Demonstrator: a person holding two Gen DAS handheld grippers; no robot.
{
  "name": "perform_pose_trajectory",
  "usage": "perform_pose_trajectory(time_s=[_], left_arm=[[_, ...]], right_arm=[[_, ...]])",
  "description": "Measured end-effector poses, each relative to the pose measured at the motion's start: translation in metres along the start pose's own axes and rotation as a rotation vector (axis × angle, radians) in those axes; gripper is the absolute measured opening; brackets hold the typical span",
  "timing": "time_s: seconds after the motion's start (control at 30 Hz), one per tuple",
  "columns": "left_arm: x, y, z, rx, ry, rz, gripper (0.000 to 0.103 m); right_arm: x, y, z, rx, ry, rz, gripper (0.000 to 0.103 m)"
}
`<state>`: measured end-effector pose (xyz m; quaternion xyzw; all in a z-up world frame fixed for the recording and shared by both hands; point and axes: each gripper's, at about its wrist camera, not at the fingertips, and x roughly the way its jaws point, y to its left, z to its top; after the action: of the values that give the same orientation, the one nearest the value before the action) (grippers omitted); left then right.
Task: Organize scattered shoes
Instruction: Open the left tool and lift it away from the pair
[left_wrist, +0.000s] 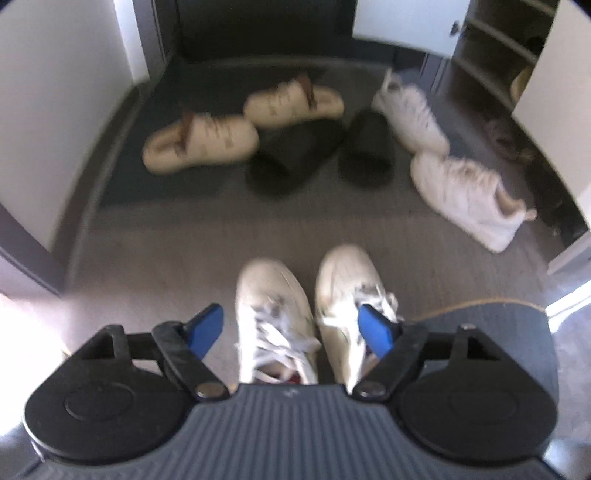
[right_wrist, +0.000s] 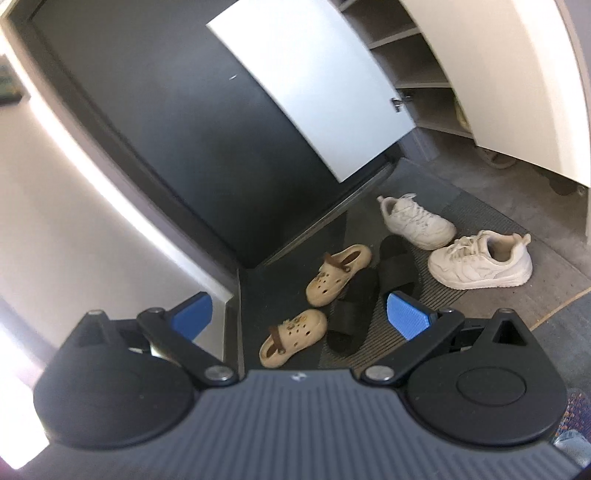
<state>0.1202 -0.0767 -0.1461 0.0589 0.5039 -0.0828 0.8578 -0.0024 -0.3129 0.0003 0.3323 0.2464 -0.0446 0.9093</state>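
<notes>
Left wrist view. The left gripper (left_wrist: 291, 328) stood wide open and held nothing; two white laced shoes (left_wrist: 275, 314) lay side by side between and just beyond its fingers, untouched. Bare carpet (left_wrist: 184, 236) separated them from the clutter ahead: two beige clogs (left_wrist: 201, 142) ahead-left, two black slides (left_wrist: 295, 158) ahead, two white sneakers (left_wrist: 465, 195) ahead-right, near the open cabinet (left_wrist: 491, 48).

Right wrist view. The right gripper (right_wrist: 301, 314) was likewise wide open and empty, raised above the floor. The clogs (right_wrist: 295, 338) and slides (right_wrist: 354, 306) lay ahead between its fingers; the sneakers (right_wrist: 480, 264) ahead-right, on the mat's (right_wrist: 491, 221) edge.
</notes>
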Motion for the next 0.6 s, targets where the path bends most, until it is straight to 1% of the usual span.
perform_pose_trajectory(time_s=[0.1, 0.17, 0.23, 0.27, 0.33, 0.37, 0.4, 0.43, 0.47, 0.5, 0.53, 0.6], left_arm=[[-0.048, 0.021, 0.01, -0.037, 0.002, 0.023, 0.088], [-0.07, 0.031, 0.017, -0.083, 0.029, 0.003, 0.089], [-0.088, 0.041, 0.02, -0.127, 0.039, -0.047, 0.09], [-0.103, 0.05, 0.017, -0.164, 0.038, -0.087, 0.092], [-0.119, 0.059, 0.013, -0.194, 0.034, -0.111, 0.092], [-0.13, 0.063, 0.008, -0.203, 0.014, -0.106, 0.092], [-0.142, 0.067, 0.004, -0.211, -0.005, -0.1, 0.092], [-0.145, 0.069, 0.002, -0.211, -0.012, -0.09, 0.093], [-0.155, 0.071, -0.003, -0.206, -0.031, -0.049, 0.093], [-0.161, 0.073, -0.006, -0.199, -0.044, -0.021, 0.093], [-0.163, 0.074, -0.007, -0.198, -0.051, -0.015, 0.093], [-0.177, 0.08, -0.01, -0.209, -0.092, -0.003, 0.093]], right_arm=[[-0.004, 0.0, -0.006, -0.048, 0.024, -0.009, 0.103], [-0.004, -0.006, -0.006, -0.039, 0.042, -0.022, 0.103], [-0.002, -0.013, -0.006, -0.024, 0.054, -0.035, 0.103], [0.0, -0.016, -0.005, -0.017, 0.061, -0.042, 0.103], [0.011, -0.017, -0.011, -0.083, 0.091, -0.058, 0.103], [0.014, -0.017, -0.014, -0.093, 0.1, -0.065, 0.103], [0.027, -0.015, -0.022, -0.139, 0.151, -0.107, 0.103], [0.039, -0.015, -0.03, -0.16, 0.189, -0.132, 0.103], [0.045, -0.015, -0.035, -0.166, 0.21, -0.142, 0.103], [0.061, -0.015, -0.045, -0.18, 0.258, -0.16, 0.103], [0.077, -0.014, -0.056, -0.194, 0.307, -0.179, 0.103], [0.11, -0.013, -0.076, -0.23, 0.378, -0.169, 0.103]])
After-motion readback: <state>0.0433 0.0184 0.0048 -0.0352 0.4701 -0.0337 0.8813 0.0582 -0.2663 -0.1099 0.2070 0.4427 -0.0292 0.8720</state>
